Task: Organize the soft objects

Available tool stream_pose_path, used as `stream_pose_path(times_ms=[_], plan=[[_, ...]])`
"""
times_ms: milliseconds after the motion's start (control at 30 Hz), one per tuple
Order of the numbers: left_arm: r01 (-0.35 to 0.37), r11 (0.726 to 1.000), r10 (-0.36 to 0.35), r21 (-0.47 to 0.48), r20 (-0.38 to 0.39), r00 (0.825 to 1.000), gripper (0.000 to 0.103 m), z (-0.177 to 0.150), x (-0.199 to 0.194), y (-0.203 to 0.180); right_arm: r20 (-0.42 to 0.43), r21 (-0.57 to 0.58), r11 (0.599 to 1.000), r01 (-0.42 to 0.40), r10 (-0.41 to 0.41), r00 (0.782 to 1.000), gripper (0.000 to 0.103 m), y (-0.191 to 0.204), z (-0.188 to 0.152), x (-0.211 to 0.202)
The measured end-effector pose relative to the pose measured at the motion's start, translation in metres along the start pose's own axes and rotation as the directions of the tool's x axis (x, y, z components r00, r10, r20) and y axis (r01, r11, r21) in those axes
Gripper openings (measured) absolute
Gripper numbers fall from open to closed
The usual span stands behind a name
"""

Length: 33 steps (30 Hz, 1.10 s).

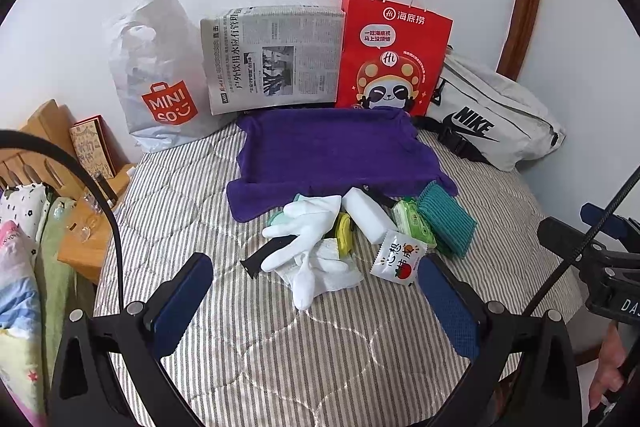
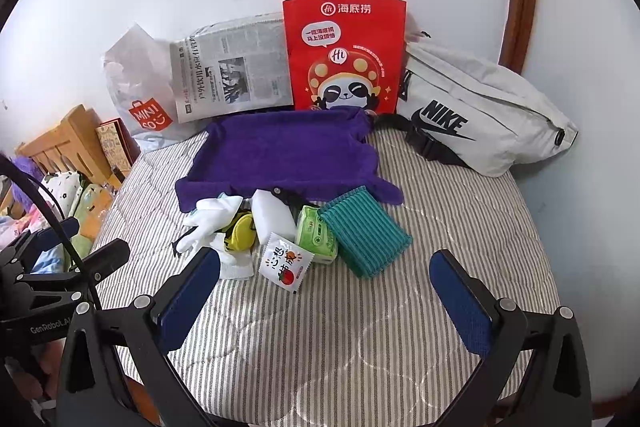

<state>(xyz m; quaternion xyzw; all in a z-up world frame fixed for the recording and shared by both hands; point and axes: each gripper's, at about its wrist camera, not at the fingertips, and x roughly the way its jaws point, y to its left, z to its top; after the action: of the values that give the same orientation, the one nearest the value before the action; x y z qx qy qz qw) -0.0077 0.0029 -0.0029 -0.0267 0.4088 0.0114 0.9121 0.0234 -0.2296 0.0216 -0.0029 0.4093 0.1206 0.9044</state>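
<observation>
Beside the right claw (image 2: 324, 301), spread, only its view shows the left claw (image 1: 316, 301), also spread.

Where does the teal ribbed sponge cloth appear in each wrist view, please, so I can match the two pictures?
Left wrist view: the teal ribbed sponge cloth lies right of centre, at the right end of the pile, just below the purple towel.
Right wrist view: it lies near centre, right of the green wipes pack.
Shared landmark: the red paper bag against the wall.
</observation>
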Motion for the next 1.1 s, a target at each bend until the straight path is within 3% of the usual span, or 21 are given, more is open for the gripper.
stream_pose_path(times_ms=[267,733,867,1100], plan=[[-0.008,1.000,0.007,-0.017,-0.046,0.999,0.102,-0.006,0.025,0.013,0.007,-0.002,1.000,0.002,-0.002,1.000,0.103,-0.005,-0.002,0.004],[0.025,1.000,-0.027,-0.018,-0.127,0.992,0.095,-0.023,0.102,0.051,-0.107,0.018,1.000,0.024,-0.021,0.994,0.103,-0.027,-0.019,0.056],[0.042,0.999,-0.043,-0.012,-0.153,0.987,0.089,-0.018,0.135,0.050,-0.147,0.026,0.999,0.021,-0.017,0.989,0.103,-0.033,-0.024,0.074],[0.107,0.993,-0.101,0.040,-0.131,0.986,0.087,0.003,0.169,0.030,-0.190,0.016,0.999,0.031,-0.027,0.981,0.103,-0.037,-0.027,0.093]])
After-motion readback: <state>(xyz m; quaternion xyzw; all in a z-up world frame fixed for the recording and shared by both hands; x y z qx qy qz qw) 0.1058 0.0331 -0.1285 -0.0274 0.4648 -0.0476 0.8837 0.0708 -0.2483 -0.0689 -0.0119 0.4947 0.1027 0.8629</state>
